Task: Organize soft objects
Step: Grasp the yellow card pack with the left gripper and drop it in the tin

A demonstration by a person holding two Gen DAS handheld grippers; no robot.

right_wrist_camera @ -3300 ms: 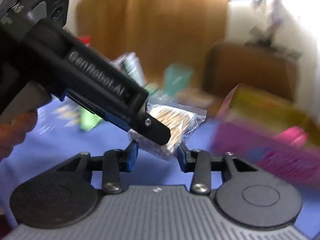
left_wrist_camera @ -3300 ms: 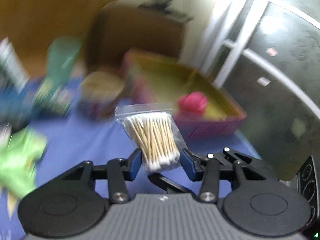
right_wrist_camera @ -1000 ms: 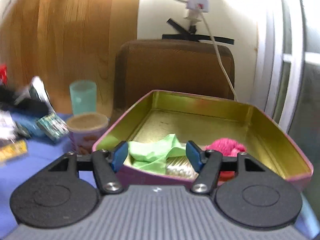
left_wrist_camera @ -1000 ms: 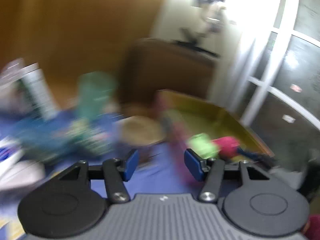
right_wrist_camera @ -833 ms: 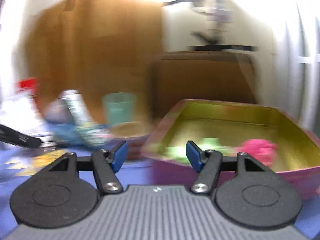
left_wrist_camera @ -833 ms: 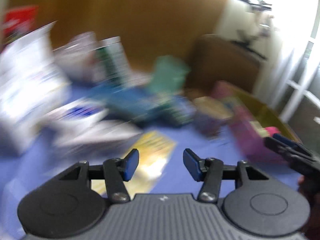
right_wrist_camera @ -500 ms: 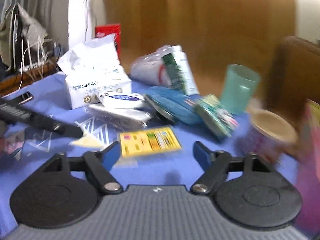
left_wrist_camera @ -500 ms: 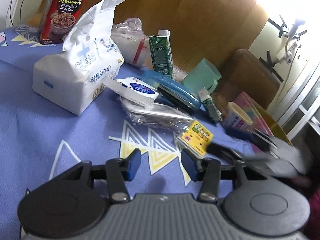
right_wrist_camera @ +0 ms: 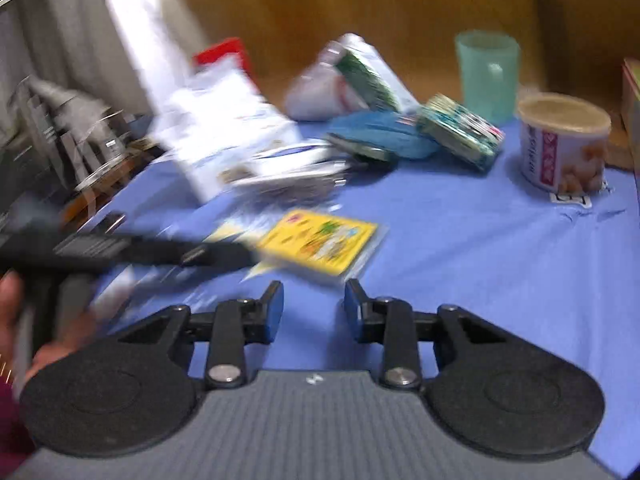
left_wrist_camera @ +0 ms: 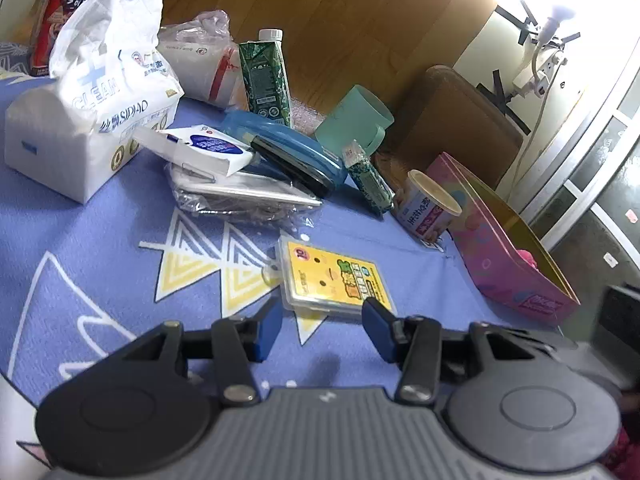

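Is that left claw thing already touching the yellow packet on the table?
Apart. In the left wrist view, blue cloth shows between the left gripper fingers and the yellow packet.

Matt blue cloth covers the table; glossy clear plastic wraps the yellow card pack. At twelve o'clock, a soft white tissue pack, shiny-walled pink tin.
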